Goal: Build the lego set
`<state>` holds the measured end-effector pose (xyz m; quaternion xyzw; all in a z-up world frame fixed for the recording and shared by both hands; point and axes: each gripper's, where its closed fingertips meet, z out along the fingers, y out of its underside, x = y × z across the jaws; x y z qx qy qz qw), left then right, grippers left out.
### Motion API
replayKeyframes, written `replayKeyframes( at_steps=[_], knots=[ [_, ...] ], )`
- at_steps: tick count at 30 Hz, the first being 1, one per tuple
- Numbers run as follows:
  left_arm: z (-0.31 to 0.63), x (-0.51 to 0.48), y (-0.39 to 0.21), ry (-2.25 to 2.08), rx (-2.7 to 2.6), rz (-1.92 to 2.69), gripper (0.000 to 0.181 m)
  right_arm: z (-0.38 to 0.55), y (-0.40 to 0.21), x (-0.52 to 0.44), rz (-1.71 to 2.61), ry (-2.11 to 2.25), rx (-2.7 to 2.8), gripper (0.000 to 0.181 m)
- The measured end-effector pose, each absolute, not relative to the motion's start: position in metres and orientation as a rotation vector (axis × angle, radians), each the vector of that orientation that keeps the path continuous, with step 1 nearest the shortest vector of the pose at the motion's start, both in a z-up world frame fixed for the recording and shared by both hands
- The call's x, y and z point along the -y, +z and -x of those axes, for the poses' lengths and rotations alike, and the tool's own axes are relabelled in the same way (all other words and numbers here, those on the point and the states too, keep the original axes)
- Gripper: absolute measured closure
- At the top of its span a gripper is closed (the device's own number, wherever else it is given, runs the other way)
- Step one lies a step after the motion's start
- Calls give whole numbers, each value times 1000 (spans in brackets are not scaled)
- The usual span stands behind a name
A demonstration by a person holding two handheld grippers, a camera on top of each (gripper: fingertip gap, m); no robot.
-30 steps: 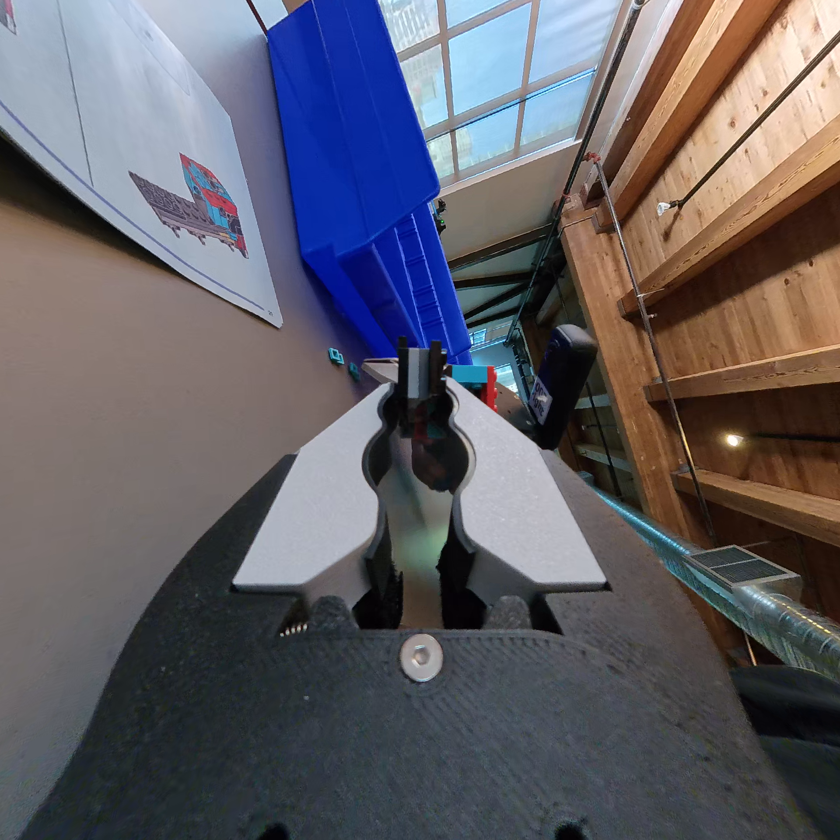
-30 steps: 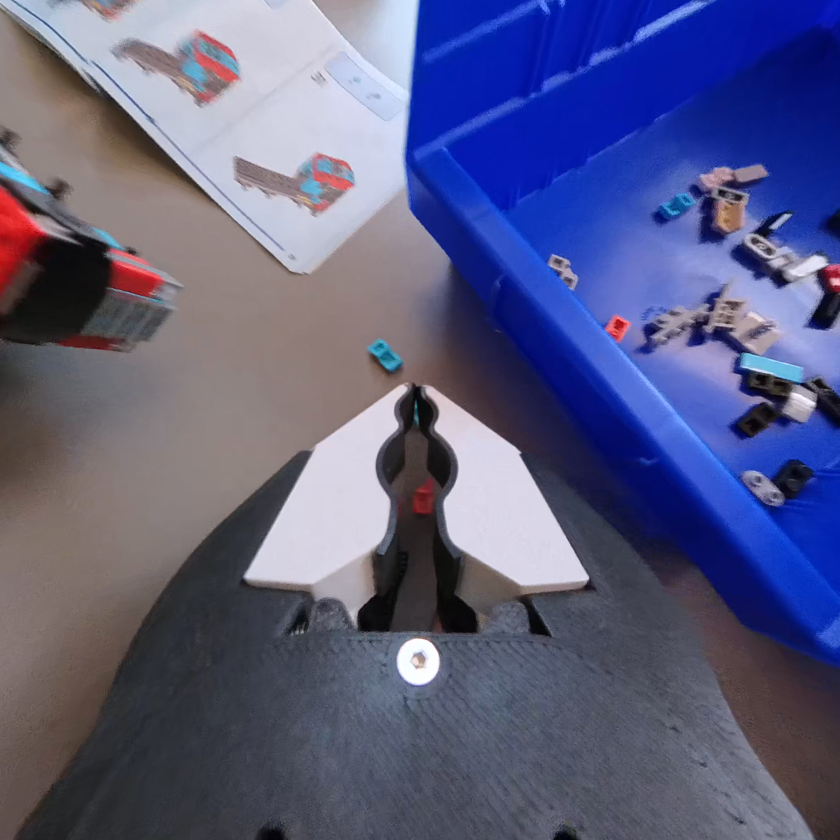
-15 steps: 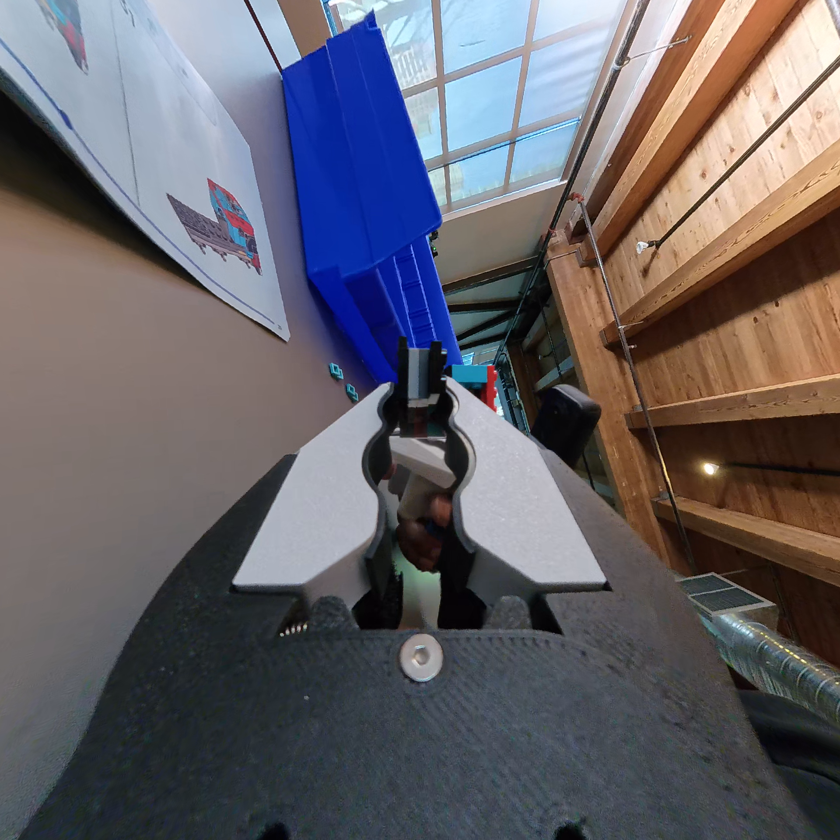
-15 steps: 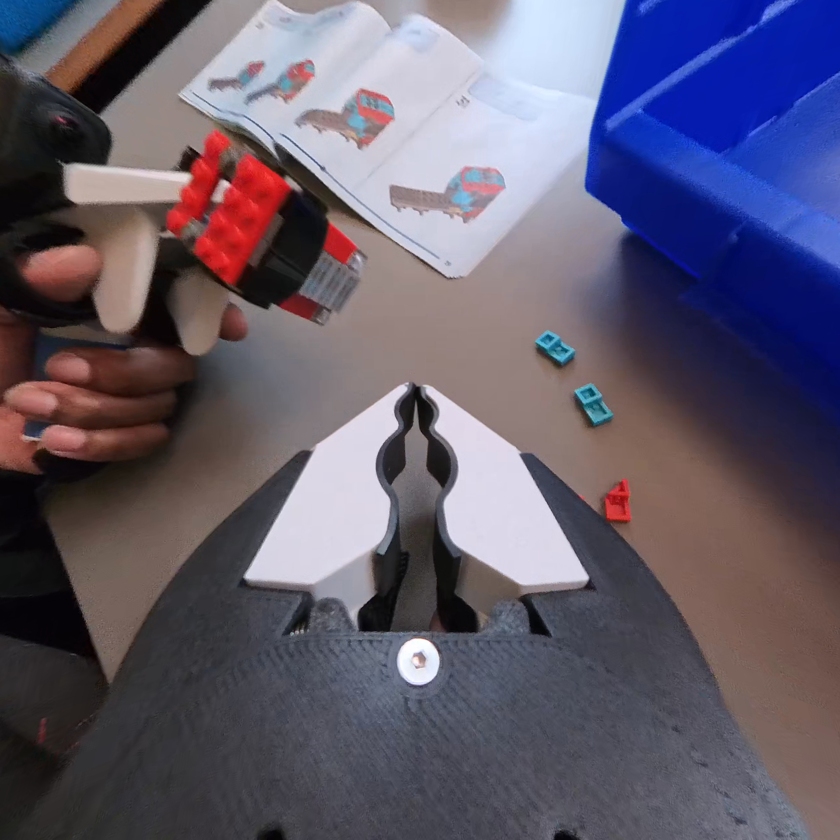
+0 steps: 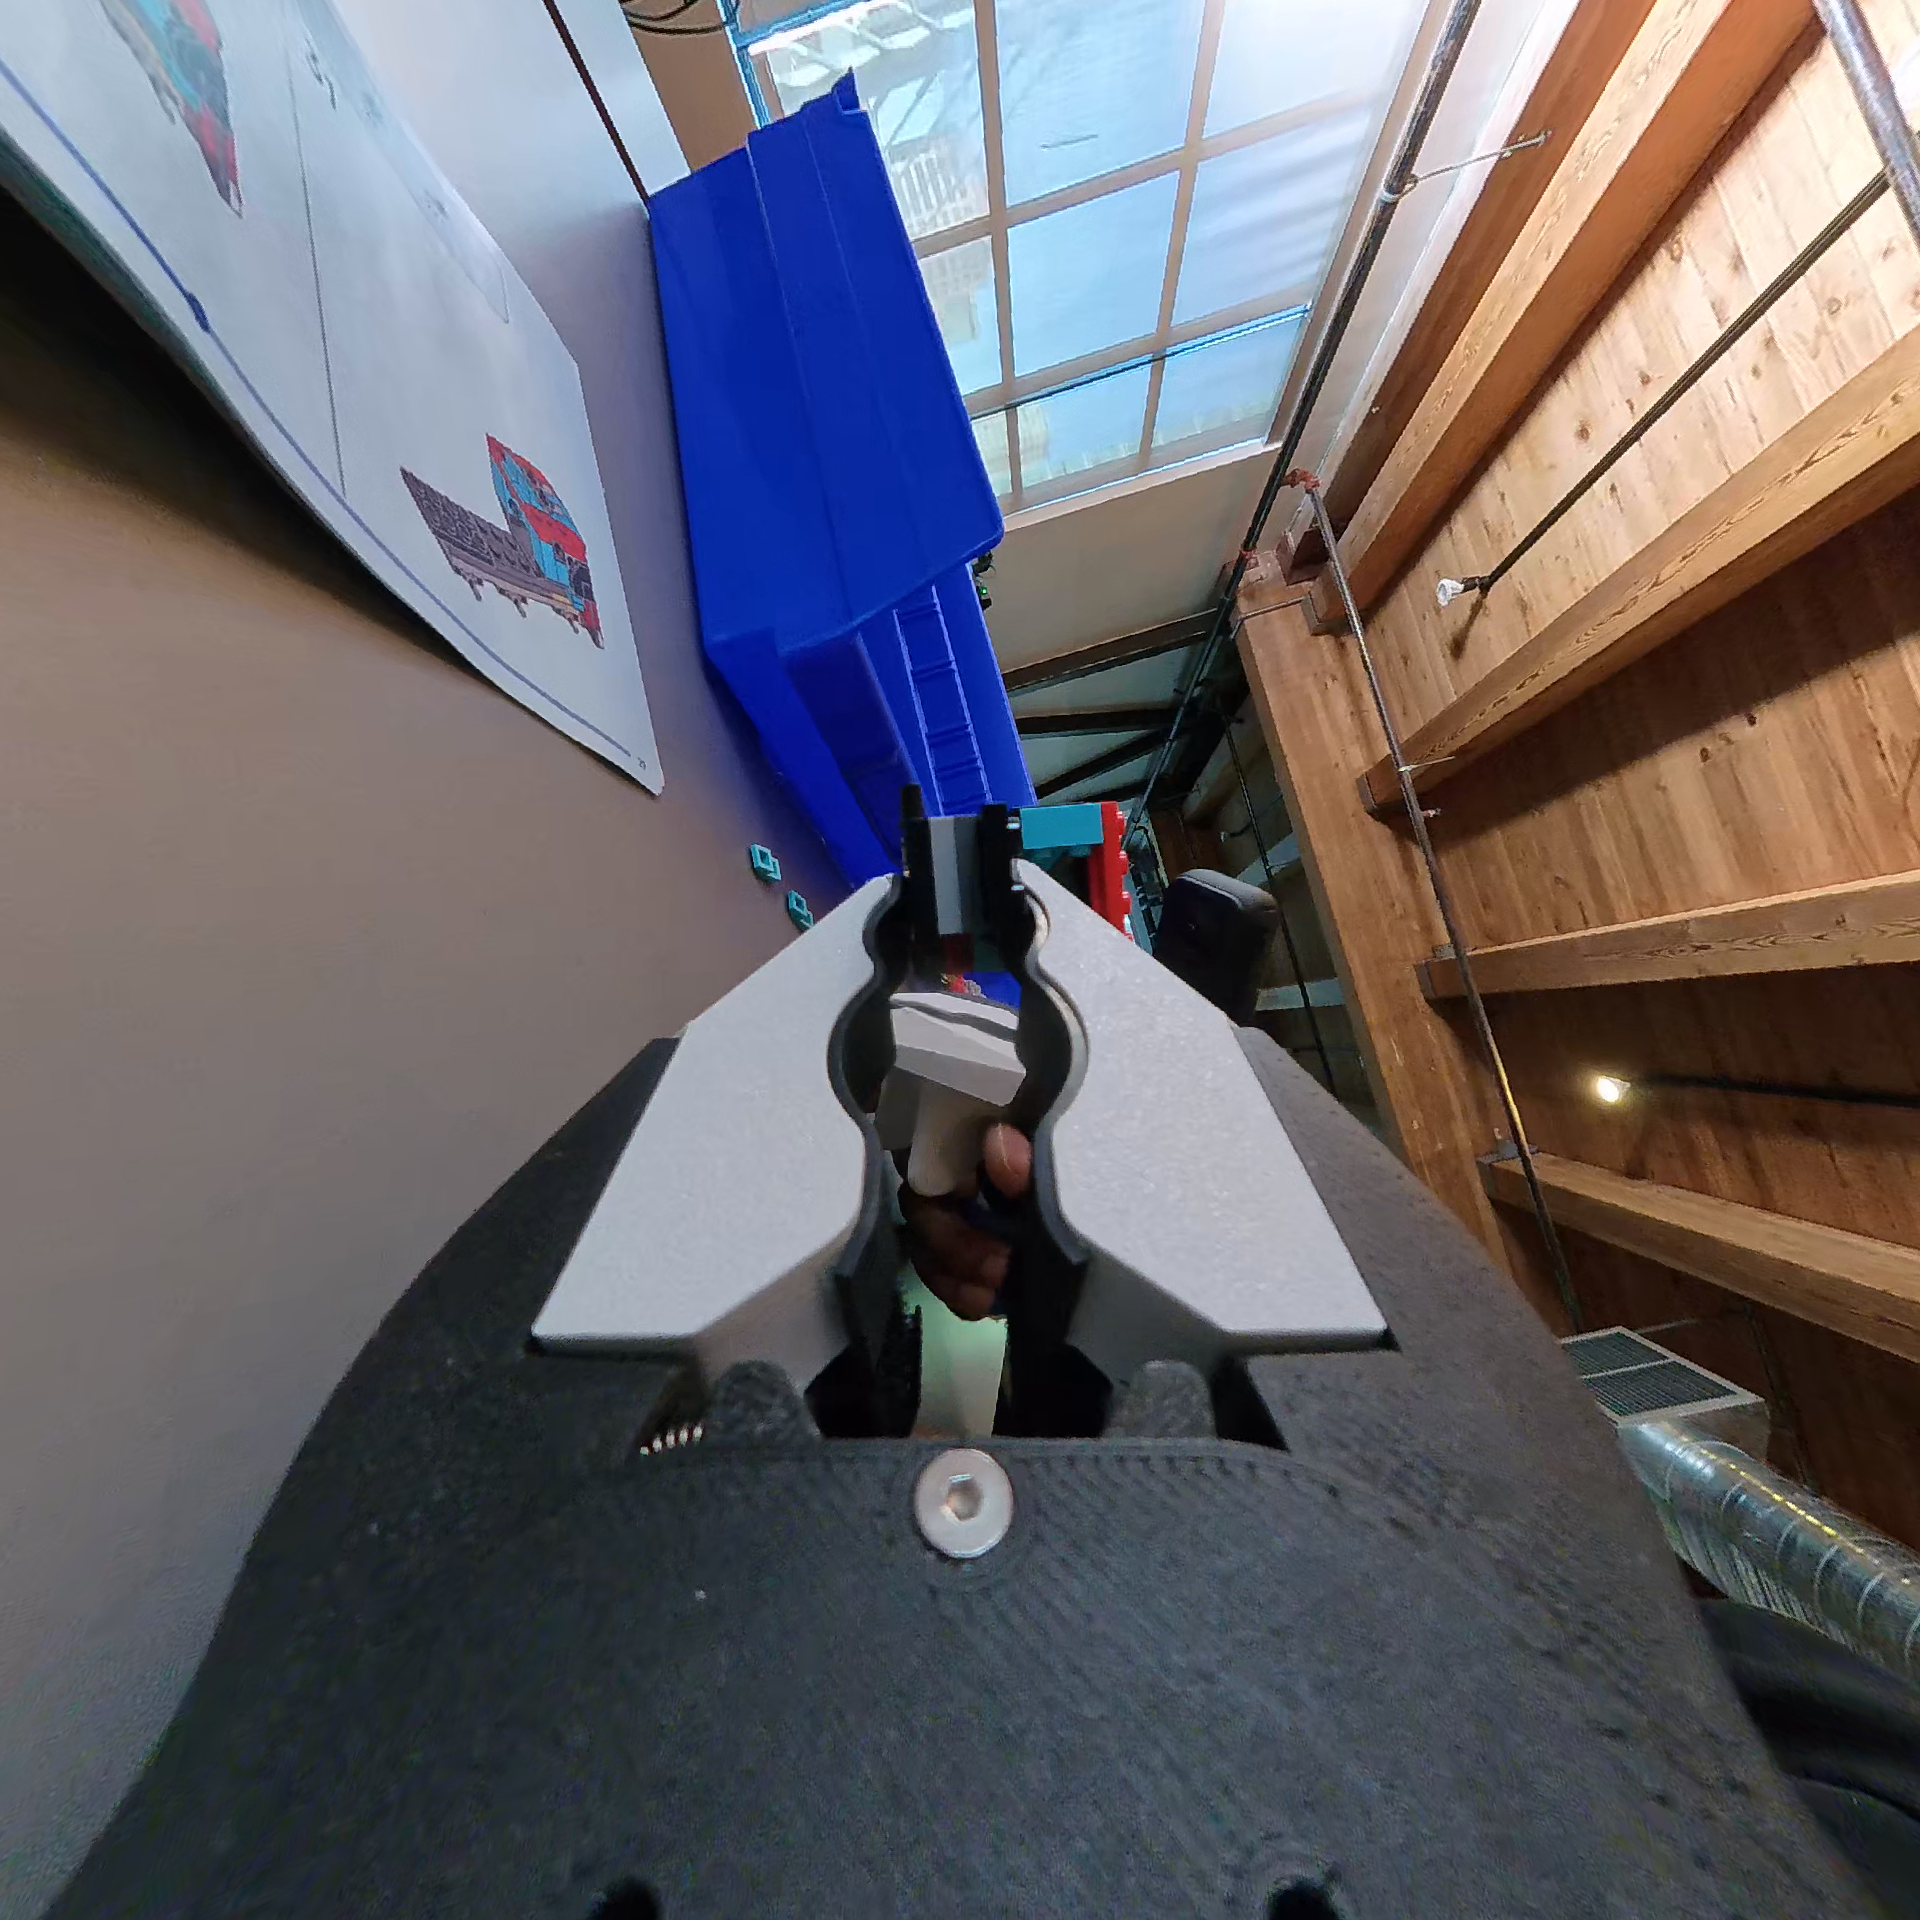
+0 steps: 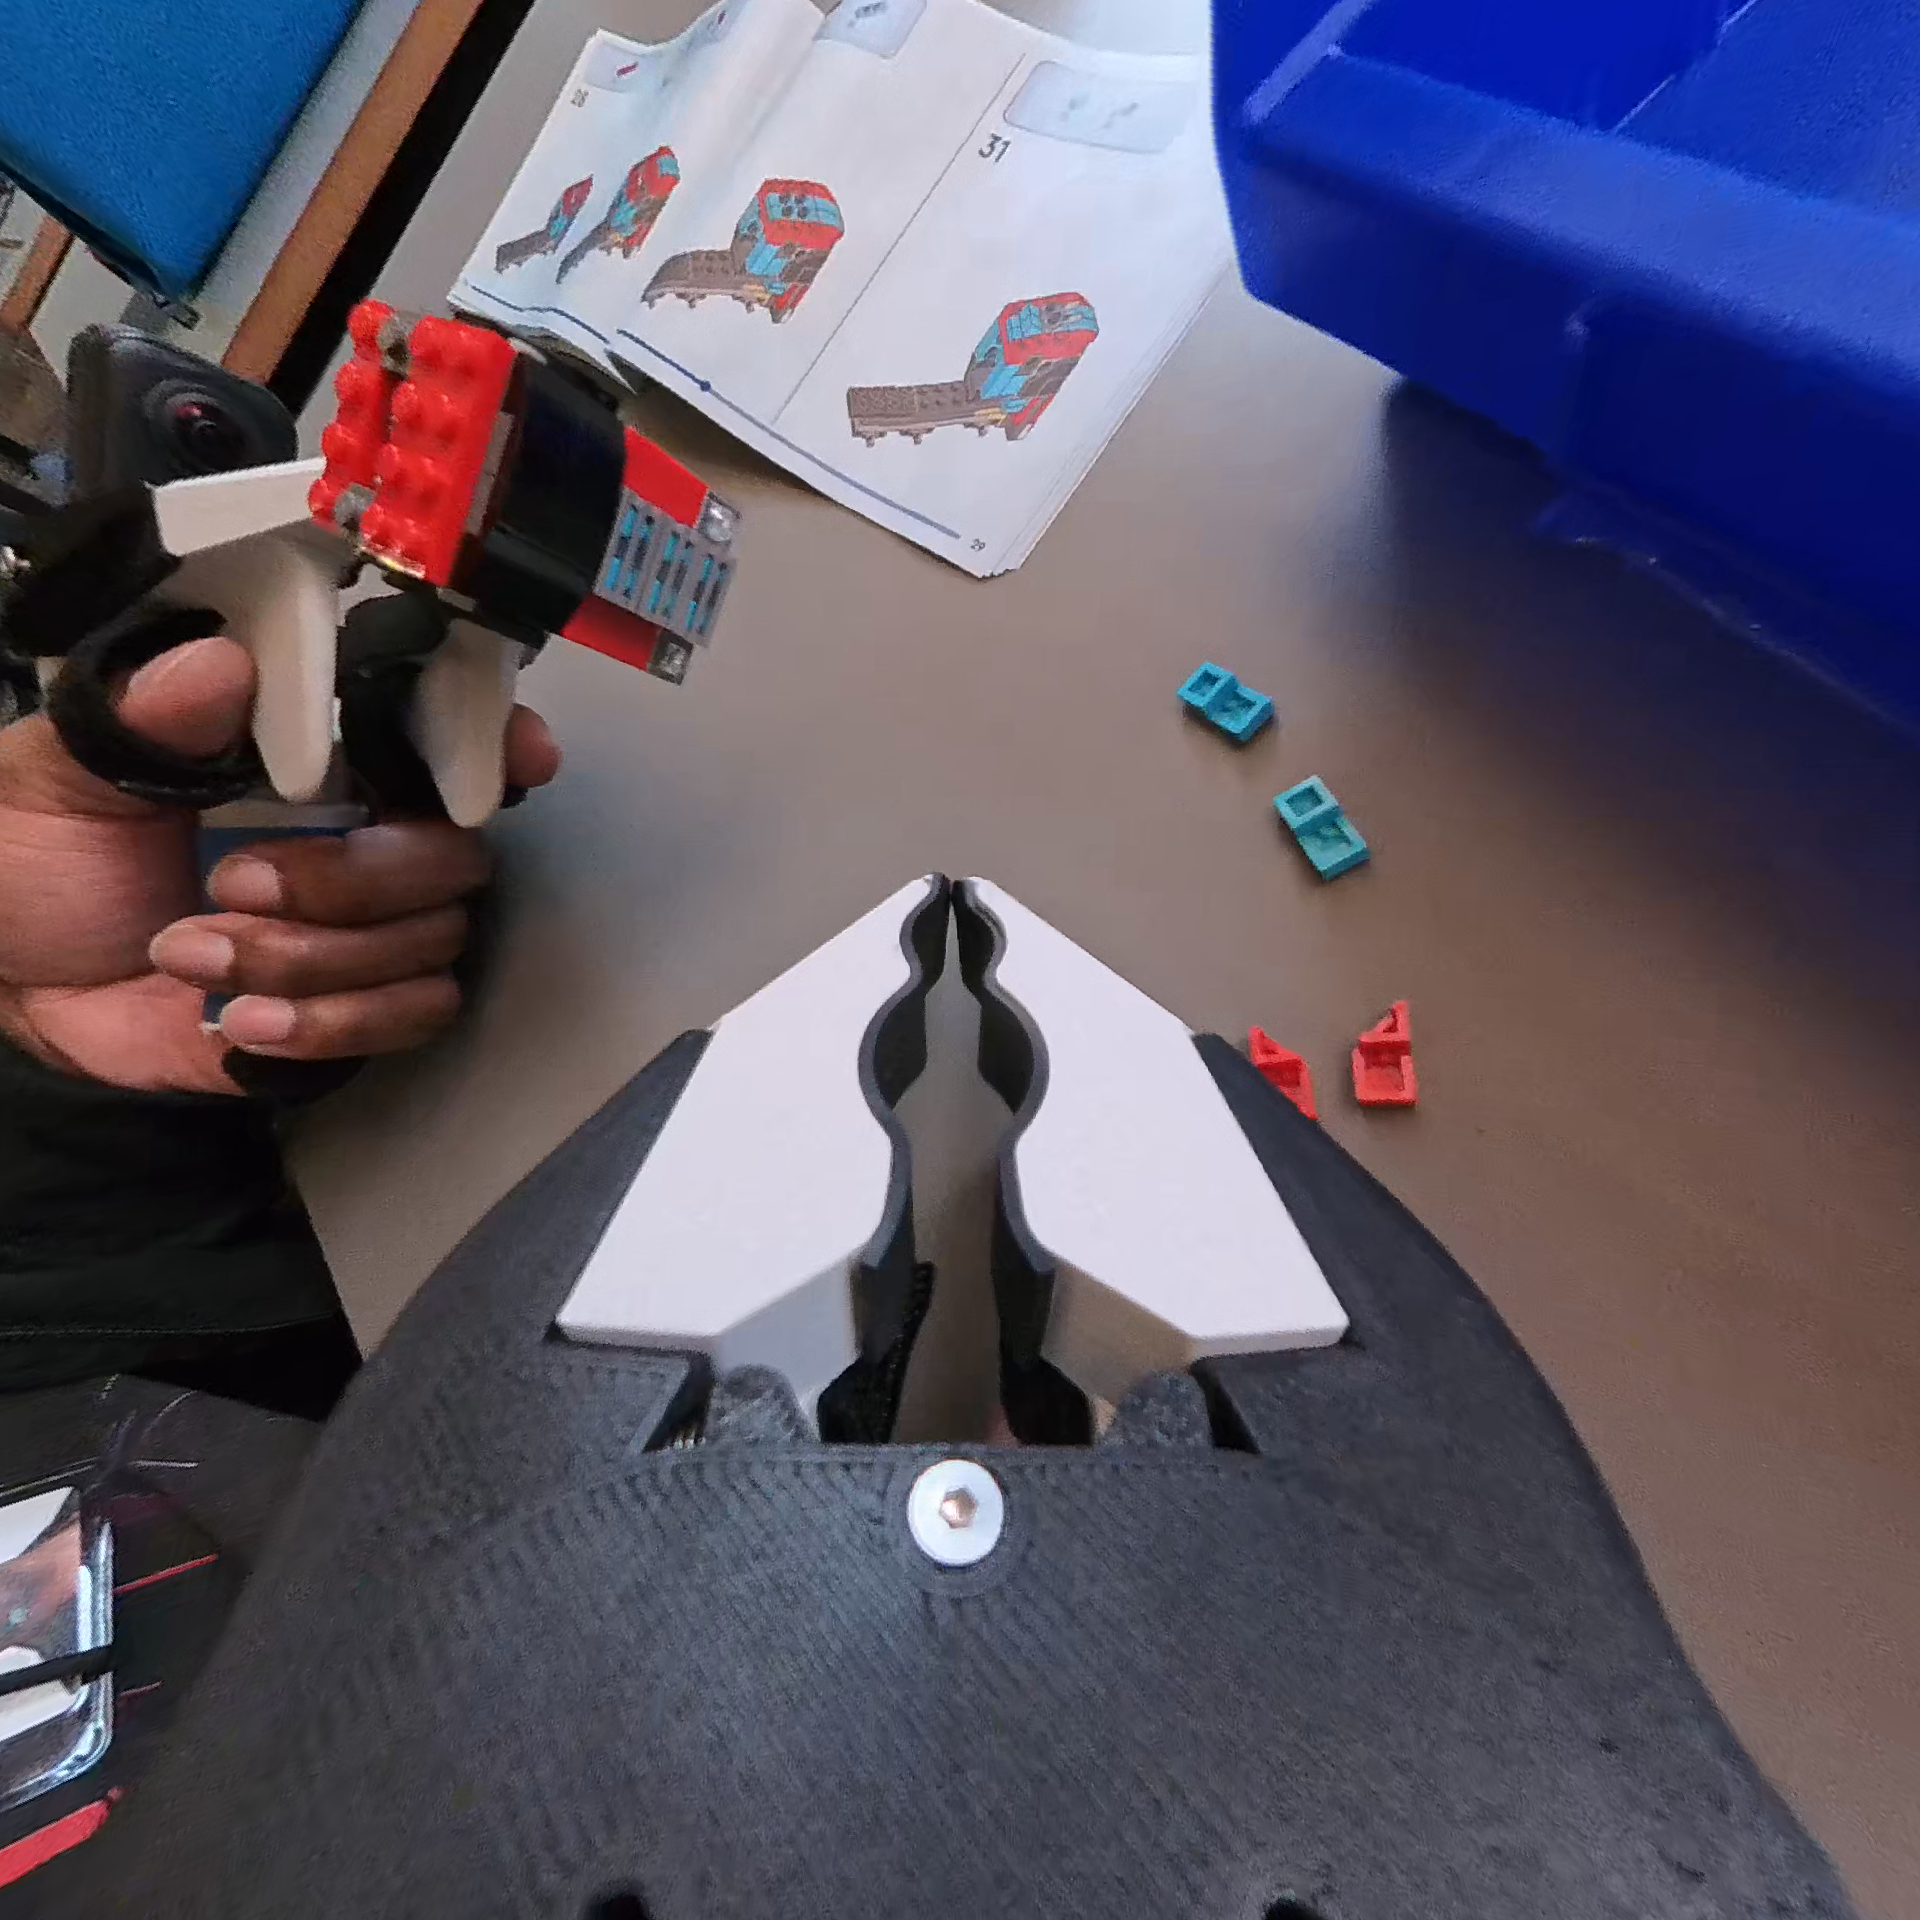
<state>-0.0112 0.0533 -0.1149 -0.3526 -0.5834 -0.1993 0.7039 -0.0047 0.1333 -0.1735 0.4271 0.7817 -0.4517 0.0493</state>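
Note:
My left gripper (image 5: pixel 961 896) is shut on the lego truck model (image 5: pixel 971 862), whose grey, black, teal and red parts stick out past the tips. In the right wrist view the left gripper (image 6: pixel 343 551) holds that model (image 6: pixel 499 509), a red and black cab with a grey and teal grille, above the table at the left, with a hand (image 6: pixel 239 935) around the handle. My right gripper (image 6: pixel 951 883) is shut and empty, low over the table. Two teal pieces (image 6: pixel 1226 703) (image 6: pixel 1322 828) and two red pieces (image 6: pixel 1385 1060) (image 6: pixel 1283 1070) lie loose to its right.
The open instruction booklet (image 6: pixel 831 260) lies at the back of the brown table (image 6: pixel 935 675). A big blue bin (image 6: pixel 1558 260) stands at the back right; it also shows in the left wrist view (image 5: pixel 831 468). A blue chair seat (image 6: pixel 156 104) is at the far left. Left tips to right tips: about 10 cm.
My right gripper has pulled back from the blue bin and swung left, bringing the left gripper with the model and the loose pieces into view. The left gripper has kept its hold and tilted slightly.

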Motion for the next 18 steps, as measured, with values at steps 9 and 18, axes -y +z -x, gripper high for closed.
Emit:
replayKeyframes(
  at_steps=[9, 18],
  knots=[
    [11, -54, -115, -444, 1295, 786, 165, 2, -160, -138, -1219, -1492, -2362, 169],
    [11, -55, -115, -441, 1293, 796, 165, 35, -152, -204, -1328, -1554, -2664, 161]
  ],
)
